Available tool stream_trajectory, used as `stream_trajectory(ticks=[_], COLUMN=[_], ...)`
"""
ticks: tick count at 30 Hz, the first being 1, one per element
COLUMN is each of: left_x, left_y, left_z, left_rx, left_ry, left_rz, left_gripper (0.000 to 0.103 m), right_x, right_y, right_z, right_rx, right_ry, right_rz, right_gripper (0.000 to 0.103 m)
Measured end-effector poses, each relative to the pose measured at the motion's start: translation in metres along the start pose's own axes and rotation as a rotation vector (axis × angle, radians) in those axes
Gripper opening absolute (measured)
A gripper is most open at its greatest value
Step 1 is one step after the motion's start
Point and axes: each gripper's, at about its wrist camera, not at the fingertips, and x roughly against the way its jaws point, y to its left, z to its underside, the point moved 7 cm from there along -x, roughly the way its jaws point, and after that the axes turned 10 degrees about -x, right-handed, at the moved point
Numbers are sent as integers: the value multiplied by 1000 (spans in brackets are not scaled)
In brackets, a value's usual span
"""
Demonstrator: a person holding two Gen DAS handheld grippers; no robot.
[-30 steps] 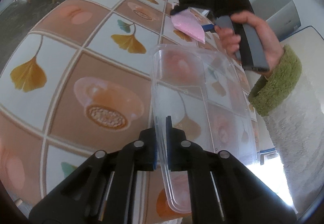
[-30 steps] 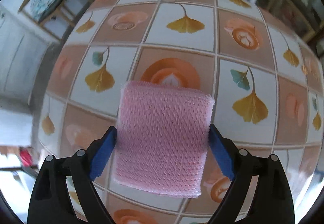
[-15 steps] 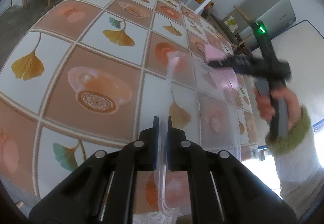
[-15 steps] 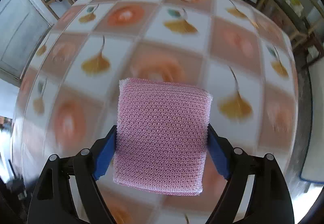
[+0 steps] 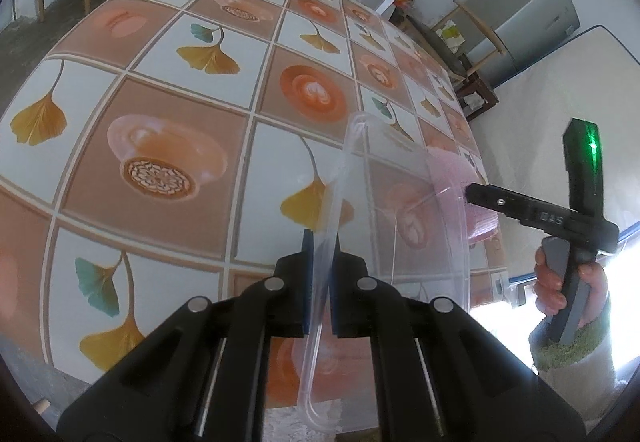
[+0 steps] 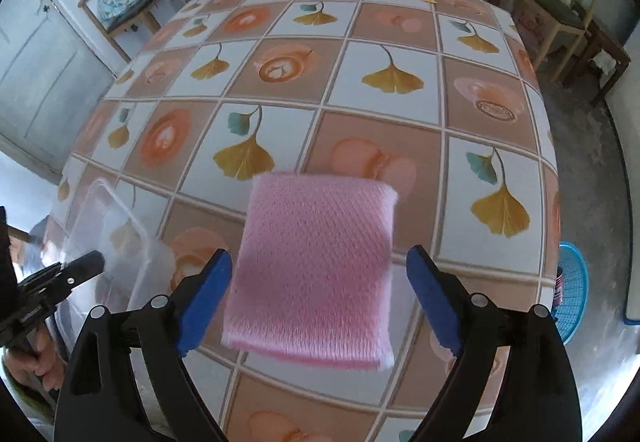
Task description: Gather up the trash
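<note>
Left gripper, black frame with blue pads: jaws pinched narrow on the near wall of a clear rectangular plastic container, held tilted above the table edge.

Right gripper, black with blue pads: jaws spreading, and in its own wrist view the pads stand clear of the pink mesh-covered square sponge between them; a gap shows on the right side, and the sponge is blurred.

View differences: the left wrist view shows the sponge only as a pink shape behind the container's far wall, partly covered by the right gripper's black arm; it also shows the hand on the grey handle, a green fuzzy cuff, and a green light on the gripper body. The right wrist view shows the full sponge face and the container at lower left, beside it rather than under it.

Surroundings: table with glossy checked cloth printed with ginkgo leaves and coffee cups. Blue plastic basket on the floor at right. Wooden chairs beyond. Grey cabinet far off.

Writing: pale marks on the right gripper's arm, unreadable.
</note>
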Motion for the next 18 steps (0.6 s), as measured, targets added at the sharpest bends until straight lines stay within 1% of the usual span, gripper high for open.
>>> stream_trajectory(ticks=[1, 3, 8, 18], left_x=[0, 2, 3, 4], left_y=[0, 0, -1, 0], left_z=[0, 2, 3, 7], left_rx=[2, 5, 2, 9], left_ry=[1, -1, 1, 17], left_rz=[-2, -7, -25, -37], left_gripper=[5, 5, 5, 5], right_x=[3, 4, -1, -14], right_y=[-1, -4, 2, 6], right_z=[1, 6, 16, 28], right_rx=[-8, -10, 41, 102], right_ry=[-8, -14, -10, -3], right_rz=[-10, -8, 10, 77], right_gripper=[89, 90, 90, 90])
